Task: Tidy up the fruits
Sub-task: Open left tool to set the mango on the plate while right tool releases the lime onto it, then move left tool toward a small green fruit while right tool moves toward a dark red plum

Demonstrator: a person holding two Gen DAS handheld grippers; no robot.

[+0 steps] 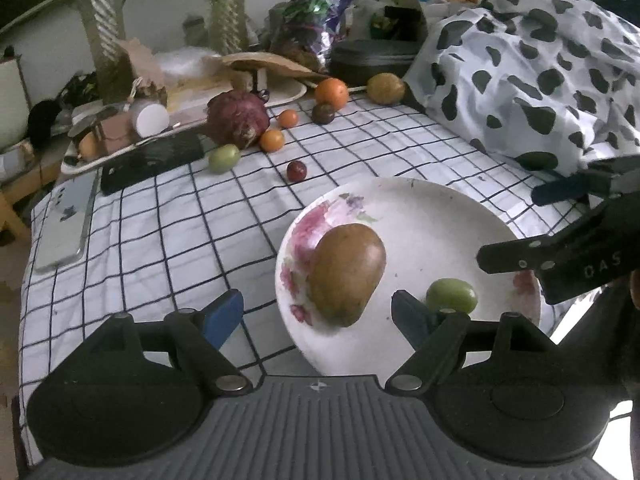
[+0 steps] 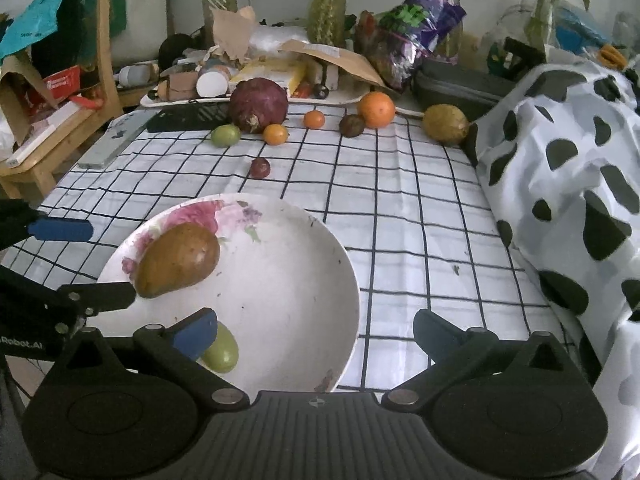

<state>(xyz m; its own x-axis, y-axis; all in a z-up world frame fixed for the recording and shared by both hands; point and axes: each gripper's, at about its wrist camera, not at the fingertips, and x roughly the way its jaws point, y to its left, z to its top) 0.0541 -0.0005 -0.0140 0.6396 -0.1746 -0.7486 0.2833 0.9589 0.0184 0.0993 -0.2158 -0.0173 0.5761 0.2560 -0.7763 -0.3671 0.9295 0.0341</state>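
A white floral plate (image 1: 432, 216) (image 2: 288, 280) sits on the checked cloth and holds a brown mango (image 1: 347, 274) (image 2: 178, 259) and a small green fruit (image 1: 452, 295) (image 2: 222, 350). My left gripper (image 1: 318, 314) is open, with the mango between its fingers but apart from them. My right gripper (image 2: 314, 334) is open and empty over the plate's near rim; it also shows in the left wrist view (image 1: 532, 226). Loose fruit lies farther back: an orange (image 2: 376, 109), a yellow-brown fruit (image 2: 445, 123), two small orange fruits (image 2: 276, 134) (image 2: 314, 119), a green fruit (image 2: 225, 135), a dark fruit (image 2: 352, 125) and a small red fruit (image 2: 260, 167).
A red cabbage (image 2: 259, 104) stands among the far fruit. A black case (image 2: 188, 118), a phone (image 1: 66, 224), a cluttered tray (image 2: 256, 96) and plants crowd the back. A spotted cloth (image 2: 568, 184) covers the right side.
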